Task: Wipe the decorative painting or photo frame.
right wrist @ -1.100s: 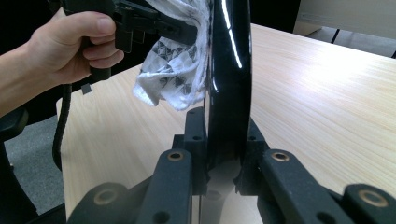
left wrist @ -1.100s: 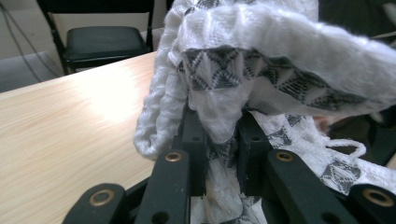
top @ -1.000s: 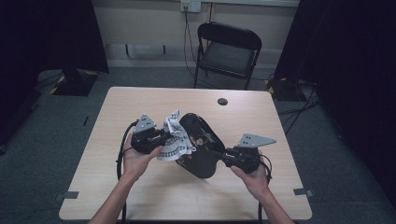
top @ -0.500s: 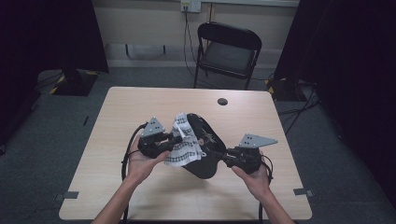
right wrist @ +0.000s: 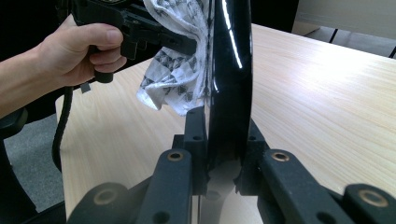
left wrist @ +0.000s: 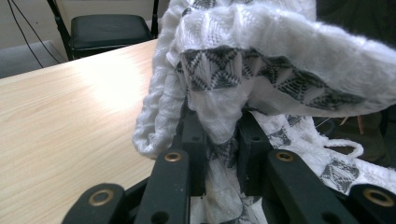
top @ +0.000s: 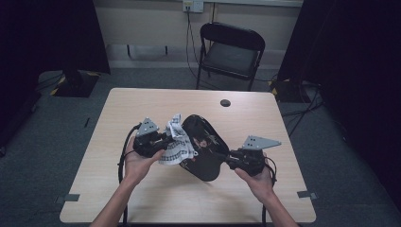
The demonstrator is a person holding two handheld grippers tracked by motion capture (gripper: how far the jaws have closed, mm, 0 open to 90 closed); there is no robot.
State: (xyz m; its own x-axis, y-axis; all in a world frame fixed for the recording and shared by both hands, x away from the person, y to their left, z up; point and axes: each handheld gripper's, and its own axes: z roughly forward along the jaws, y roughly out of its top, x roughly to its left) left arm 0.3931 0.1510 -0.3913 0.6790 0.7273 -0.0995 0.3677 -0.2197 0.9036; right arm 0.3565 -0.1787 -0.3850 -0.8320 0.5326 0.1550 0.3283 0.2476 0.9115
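A glossy black tray (top: 201,146) with a painted motif is held tilted above the table, and my right gripper (top: 226,158) is shut on its rim. Seen edge-on in the right gripper view, the black tray (right wrist: 229,84) rises between the jaws of my right gripper (right wrist: 223,140). My left gripper (top: 171,139) is shut on a white cloth (top: 176,144) with a black triangle pattern, pressed against the tray's face. The white cloth (left wrist: 261,70) bunches out of my left gripper (left wrist: 223,140). The right gripper view also shows the cloth (right wrist: 180,70) lying against the tray.
The wooden table (top: 142,104) has a small dark round disc (top: 225,102) near its far edge. A black folding chair (top: 230,53) stands behind the table. Cables trail from both grippers.
My left gripper and the cloth have moved to the right along the tray's face. The tray and my right gripper have stayed put.
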